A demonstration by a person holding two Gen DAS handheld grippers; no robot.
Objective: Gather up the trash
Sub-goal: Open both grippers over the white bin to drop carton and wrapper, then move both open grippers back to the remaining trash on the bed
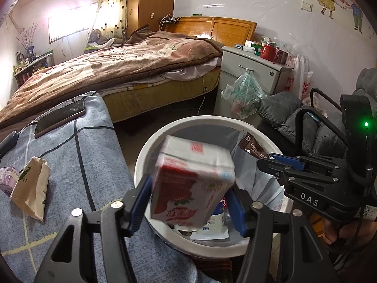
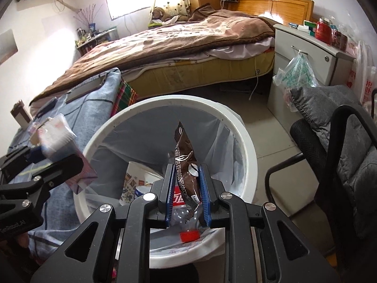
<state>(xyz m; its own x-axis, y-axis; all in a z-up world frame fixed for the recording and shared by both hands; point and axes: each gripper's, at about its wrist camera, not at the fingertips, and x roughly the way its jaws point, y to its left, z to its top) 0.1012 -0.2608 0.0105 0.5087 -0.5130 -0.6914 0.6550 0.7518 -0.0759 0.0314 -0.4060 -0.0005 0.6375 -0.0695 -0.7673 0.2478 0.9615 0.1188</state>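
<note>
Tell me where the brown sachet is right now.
The brown sachet stands upright, pinched in the right gripper over the white bin; in the left wrist view it shows at the bin's far right rim.

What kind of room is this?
A bedroom, most likely: there's a big bed with a brown blanket, a nightstand beside it, and a wooden wardrobe by the curtained window.

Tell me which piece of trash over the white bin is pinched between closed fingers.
The brown coffee sachet, held by the right gripper. The red-and-white carton sits blurred and tilted between the left gripper's spread fingers, apparently released.
</note>
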